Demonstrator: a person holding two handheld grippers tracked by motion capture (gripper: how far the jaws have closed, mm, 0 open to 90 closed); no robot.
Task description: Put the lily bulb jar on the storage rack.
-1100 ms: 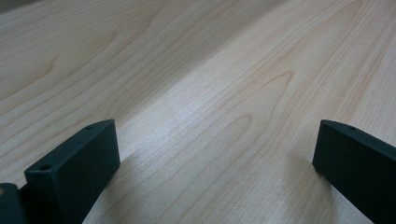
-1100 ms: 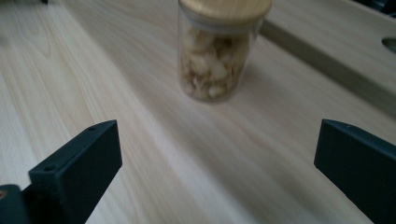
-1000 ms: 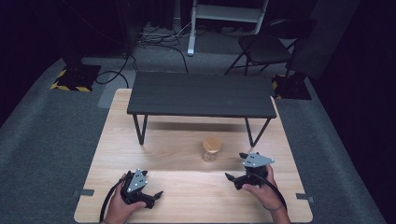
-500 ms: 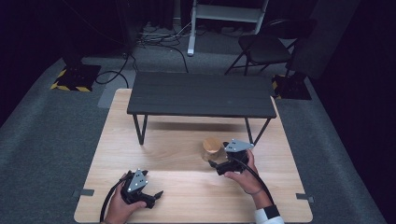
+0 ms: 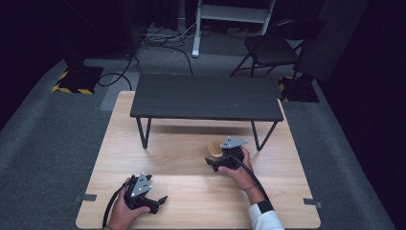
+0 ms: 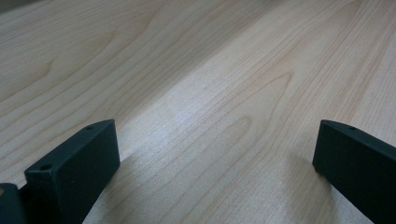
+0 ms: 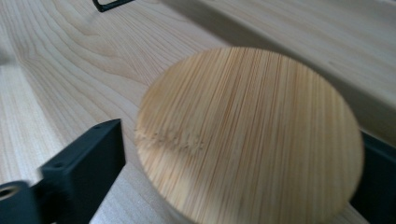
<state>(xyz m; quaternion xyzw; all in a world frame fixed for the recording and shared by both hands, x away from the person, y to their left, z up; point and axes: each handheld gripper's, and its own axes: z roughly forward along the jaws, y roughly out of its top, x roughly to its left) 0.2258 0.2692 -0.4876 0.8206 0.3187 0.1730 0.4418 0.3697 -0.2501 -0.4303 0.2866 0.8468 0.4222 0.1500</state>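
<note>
Bamboo-lidded jar (image 7: pixel 250 135), sitting on the pale wooden table (image 5: pixel 191 148) just in front of the right-hand legs of the small black bench (image 5: pixel 206 97), near the table's middle-right. Seen from the right gripper view mostly as a round striped lid, slightly blurred, lying between the 2 black jaws (jar body below the lid hard to make out).

Right gripper (image 5: pixel 216 160) up against the jar in the high view, jaws apart, 1 on each side of the lid; no clear contact on either side, so not yet a grip. Judged step: closing on the jar to take hold.

To do it well:
- Centre first. Left jaw stands a little off the lid's edge, right jaw sits close or touching (cannot tell which), so shift slightly before closing, or risk shoving the jar sideways.
- Go lower if possible: clamping on the lid alone may lift the lid off and leave the jar behind.
- Keep the jaws level with the tabletop, close slowly, stop at firm contact.
- Mind the bench leg (image 5: pixel 257 136) just behind; lift toward the person, not forward.

Left gripper (image 5: pixel 154 200) resting low at the near-left of the table, jaws spread wide with bare wood between them in the left gripper view, holding nothing. Best left parked there.
</note>
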